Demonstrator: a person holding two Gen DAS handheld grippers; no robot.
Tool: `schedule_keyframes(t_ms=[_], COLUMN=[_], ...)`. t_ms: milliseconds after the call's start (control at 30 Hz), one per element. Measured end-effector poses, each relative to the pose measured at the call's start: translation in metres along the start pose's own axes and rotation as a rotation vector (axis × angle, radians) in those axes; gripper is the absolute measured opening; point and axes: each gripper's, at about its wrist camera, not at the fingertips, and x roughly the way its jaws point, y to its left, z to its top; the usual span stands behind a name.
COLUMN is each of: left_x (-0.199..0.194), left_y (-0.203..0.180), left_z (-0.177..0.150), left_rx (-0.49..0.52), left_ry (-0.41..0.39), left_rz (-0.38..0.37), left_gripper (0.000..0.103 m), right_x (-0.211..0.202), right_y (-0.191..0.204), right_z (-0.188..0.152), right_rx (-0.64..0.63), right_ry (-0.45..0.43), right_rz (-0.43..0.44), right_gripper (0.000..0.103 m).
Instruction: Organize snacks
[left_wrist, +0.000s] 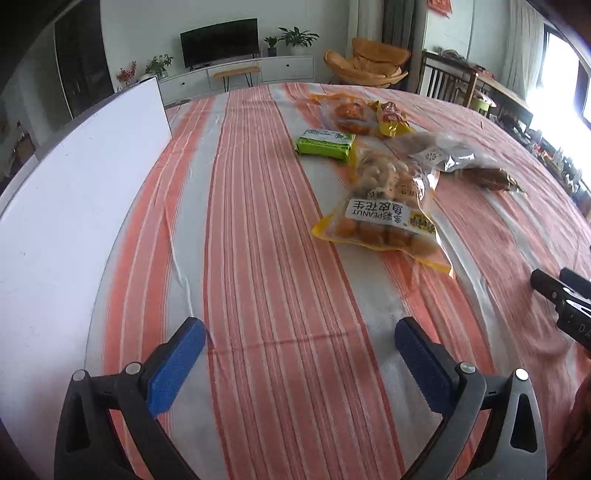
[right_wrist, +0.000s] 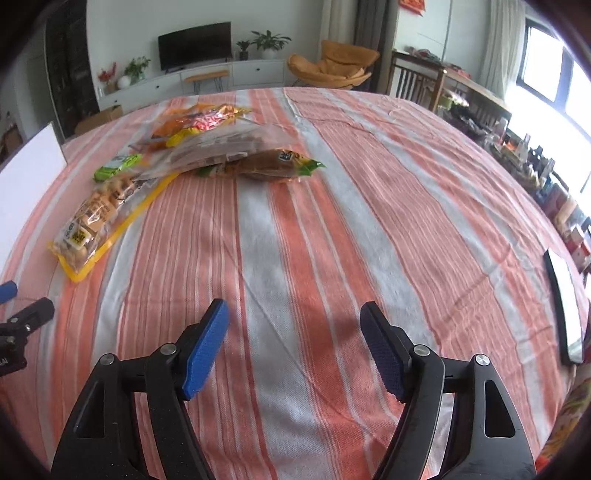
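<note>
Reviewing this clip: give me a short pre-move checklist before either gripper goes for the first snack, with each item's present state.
1. Left gripper open, nothing between its fingers: ok.
2. Right gripper open, nothing between its fingers: ok.
3. Peanut bag is the nearest snack, with bare striped cloth on its near side: ok.
4. Snacks separated for single picks: not ok; the clear bag overlaps the peanut bag.
5. Green packet unobstructed on top: ok.
6. Destination for the snacks: cannot tell; the white board is the only candidate.
</note>
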Motion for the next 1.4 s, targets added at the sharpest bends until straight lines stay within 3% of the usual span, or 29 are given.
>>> schedule_keyframes(t_ms=[233, 1400], left_x=[-0.008, -0.008], left_y=[0.0, 0.0], left_z=[-0.001, 0.0], left_rx=[-0.004, -0.004], left_ry=[-0.008, -0.007], left_rz=[0.007, 0.007], left_gripper=[0.103, 0.103], right_x=[0.006, 0.006], right_y=[-0.007, -0.006], right_z=[-0.006, -0.006], right_rx=[0.031, 0.031], right_ry=[0.016, 0.02], right_rz=[0.018, 0.02], right_gripper=[0.086, 0.087])
